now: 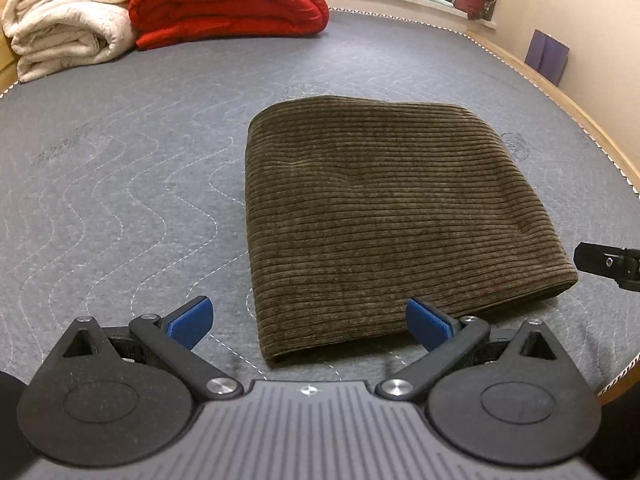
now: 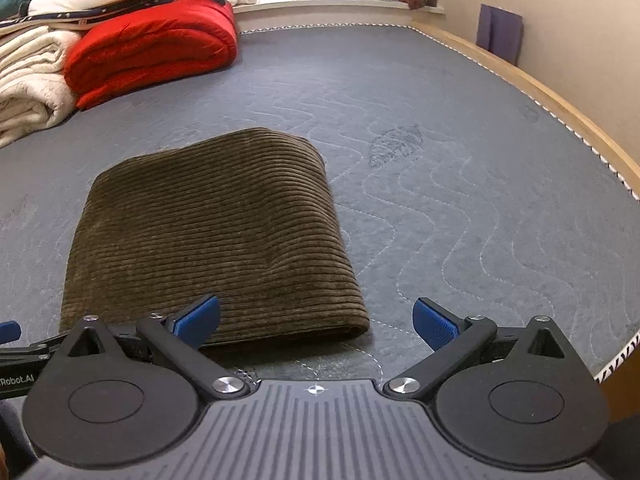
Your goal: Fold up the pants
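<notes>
The brown corduroy pants (image 1: 384, 216) lie as a compact folded rectangle on the grey quilted mattress (image 1: 120, 184), well apart from the red quilt (image 1: 228, 4) at its far end. The left gripper (image 1: 308, 322) and right gripper (image 2: 316, 320) both hover at the pants' near edge, fingers spread wide, holding nothing. The fold looks finished; the step is best done by drawing back level, without catching that edge.

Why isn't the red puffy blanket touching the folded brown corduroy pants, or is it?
Apart. The left wrist view shows a wide strip of bare grey quilted mattress between the red puffy blanket and the folded brown corduroy pants.
</notes>
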Tool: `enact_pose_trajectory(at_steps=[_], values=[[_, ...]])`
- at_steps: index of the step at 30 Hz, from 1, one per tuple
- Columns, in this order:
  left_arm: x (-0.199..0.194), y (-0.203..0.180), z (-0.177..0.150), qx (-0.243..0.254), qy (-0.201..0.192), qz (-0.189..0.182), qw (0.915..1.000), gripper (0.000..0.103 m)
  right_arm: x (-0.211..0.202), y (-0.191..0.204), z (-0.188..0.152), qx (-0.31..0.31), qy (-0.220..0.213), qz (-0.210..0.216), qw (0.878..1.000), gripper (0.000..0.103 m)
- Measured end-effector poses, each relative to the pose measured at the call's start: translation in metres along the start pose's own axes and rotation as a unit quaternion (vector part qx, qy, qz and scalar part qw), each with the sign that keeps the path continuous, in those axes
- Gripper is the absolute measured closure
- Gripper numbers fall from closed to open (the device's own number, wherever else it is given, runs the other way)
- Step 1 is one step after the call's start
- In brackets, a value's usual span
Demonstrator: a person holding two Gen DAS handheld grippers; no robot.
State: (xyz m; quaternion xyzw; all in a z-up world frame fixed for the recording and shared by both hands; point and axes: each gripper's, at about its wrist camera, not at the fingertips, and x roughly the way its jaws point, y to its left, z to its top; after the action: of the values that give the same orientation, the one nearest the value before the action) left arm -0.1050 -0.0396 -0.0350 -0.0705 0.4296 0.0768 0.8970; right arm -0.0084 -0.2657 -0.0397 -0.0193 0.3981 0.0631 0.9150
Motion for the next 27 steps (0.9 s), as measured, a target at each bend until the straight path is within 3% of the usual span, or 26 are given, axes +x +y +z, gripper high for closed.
enact_pose_trajectory(at_steps=[27], values=[[0.001, 0.000, -0.001, 0.001, 0.001, 0.004, 1.0000, 0.000, 0.000, 0.013, -0.002, -0.033, 0.000, -0.001, 0.999, 0.001]])
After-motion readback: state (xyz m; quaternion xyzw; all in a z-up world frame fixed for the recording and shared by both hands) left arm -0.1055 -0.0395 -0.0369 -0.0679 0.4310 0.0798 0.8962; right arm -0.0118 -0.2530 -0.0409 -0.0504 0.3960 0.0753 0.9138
